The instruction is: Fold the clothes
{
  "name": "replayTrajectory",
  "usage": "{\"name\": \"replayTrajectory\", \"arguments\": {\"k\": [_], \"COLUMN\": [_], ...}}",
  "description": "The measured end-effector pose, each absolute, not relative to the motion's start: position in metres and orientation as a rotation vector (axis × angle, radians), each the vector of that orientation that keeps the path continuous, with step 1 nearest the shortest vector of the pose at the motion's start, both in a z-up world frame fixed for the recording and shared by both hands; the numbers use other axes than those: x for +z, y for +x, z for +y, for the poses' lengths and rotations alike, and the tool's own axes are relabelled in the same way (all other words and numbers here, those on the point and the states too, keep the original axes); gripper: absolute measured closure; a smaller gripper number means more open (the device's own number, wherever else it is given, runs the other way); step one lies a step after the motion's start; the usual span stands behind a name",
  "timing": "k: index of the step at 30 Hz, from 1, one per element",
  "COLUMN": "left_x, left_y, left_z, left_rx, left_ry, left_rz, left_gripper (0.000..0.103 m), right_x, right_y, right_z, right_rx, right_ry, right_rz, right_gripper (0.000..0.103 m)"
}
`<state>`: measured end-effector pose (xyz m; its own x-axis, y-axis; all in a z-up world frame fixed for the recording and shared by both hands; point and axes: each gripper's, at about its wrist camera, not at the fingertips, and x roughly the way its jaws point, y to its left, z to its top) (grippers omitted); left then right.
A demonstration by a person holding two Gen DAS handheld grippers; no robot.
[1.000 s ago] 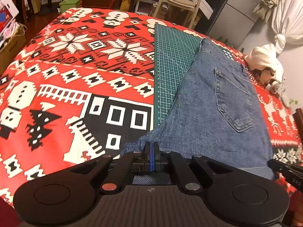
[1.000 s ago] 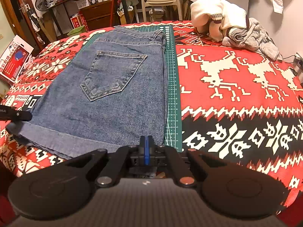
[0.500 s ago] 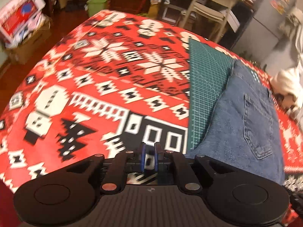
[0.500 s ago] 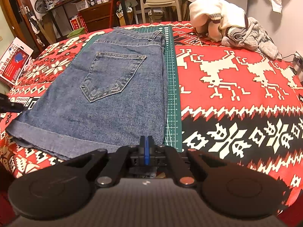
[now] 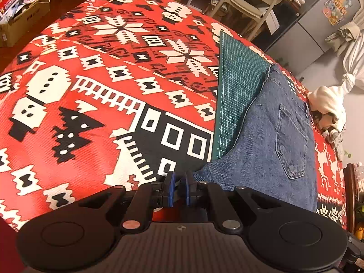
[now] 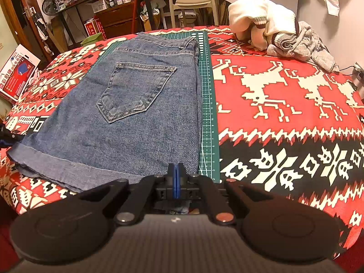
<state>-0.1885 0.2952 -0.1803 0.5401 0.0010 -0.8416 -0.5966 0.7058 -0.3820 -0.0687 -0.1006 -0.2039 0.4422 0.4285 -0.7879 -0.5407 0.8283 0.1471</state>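
Folded blue denim shorts (image 6: 136, 113), back pocket up, lie on a green cutting mat (image 6: 208, 91). My right gripper (image 6: 175, 179) sits at the shorts' near hem with its blue pads pressed together, shut on the hem; denim shows beneath the fingers. In the left wrist view the shorts (image 5: 268, 141) lie to the right. My left gripper (image 5: 179, 188) stands slightly open just left of the hem corner, over the patterned cloth, with nothing between its pads. Its tip also shows at the left edge of the right wrist view.
A red, white and black patterned tablecloth (image 5: 91, 113) covers the whole table. A pile of white and grey clothes (image 6: 273, 36) sits at the far right corner. A pale chair (image 6: 191, 0), shelves and boxes stand beyond the table's far edge.
My left gripper let go of the shorts' hem corner, opened a little and moved left off the denim. The right gripper stayed shut at the hem and barely moved.
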Motion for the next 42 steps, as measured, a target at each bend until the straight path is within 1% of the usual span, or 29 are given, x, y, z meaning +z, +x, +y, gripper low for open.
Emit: {"name": "replayTrajectory", "arguments": {"k": [6,9,16,22,23,24,27,29,30,31,36,39,42], "left_x": [-0.184,-0.185,-0.184,-0.184,-0.185,-0.185,-0.187,-0.189,-0.190,-0.191,-0.190,-0.186,-0.188], "left_y": [-0.198,-0.201,-0.204,-0.208,-0.208,-0.208,-0.208,-0.208,-0.208,-0.208,-0.212,-0.213,-0.207], "left_z": [0.308,0.310,0.309,0.309,0.309,0.308,0.306,0.305,0.305,0.305,0.303,0.295,0.292], "left_rx": [0.382,0.378,0.345,0.269,0.257,0.248,0.225,0.229,0.234,0.236,0.205,0.190,0.224], "left_ry": [-0.806,-0.808,-0.776,-0.829,-0.841,-0.850,-0.868,-0.865,-0.864,-0.862,-0.850,-0.802,-0.786], "left_rz": [0.937,0.941,0.953,0.943,0.943,0.944,0.945,0.952,0.958,0.961,0.951,0.945,0.974], "left_gripper": [0.095,0.095,0.095,0.095,0.094,0.091,0.089,0.083,0.076,0.073,0.073,0.081,0.080], "right_x": [-0.204,-0.204,-0.204,-0.204,-0.204,-0.204,-0.204,-0.204,-0.204,-0.204,-0.204,-0.204,-0.204], "right_y": [-0.068,-0.069,-0.069,-0.069,-0.069,-0.069,-0.069,-0.070,-0.070,-0.069,-0.069,-0.068,-0.068], "right_z": [-0.100,-0.100,-0.100,-0.100,-0.100,-0.101,-0.101,-0.101,-0.101,-0.100,-0.100,-0.100,-0.100], "right_rx": [0.607,0.609,0.608,0.608,0.608,0.608,0.609,0.609,0.609,0.609,0.610,0.610,0.610], "right_ry": [-0.132,-0.129,-0.125,-0.124,-0.123,-0.122,-0.119,-0.119,-0.119,-0.119,-0.118,-0.118,-0.118], "right_rz": [0.937,0.938,0.940,0.939,0.940,0.940,0.941,0.941,0.941,0.942,0.942,0.944,0.945], "right_gripper": [0.102,0.100,0.100,0.099,0.099,0.099,0.099,0.099,0.099,0.099,0.098,0.098,0.098]}}
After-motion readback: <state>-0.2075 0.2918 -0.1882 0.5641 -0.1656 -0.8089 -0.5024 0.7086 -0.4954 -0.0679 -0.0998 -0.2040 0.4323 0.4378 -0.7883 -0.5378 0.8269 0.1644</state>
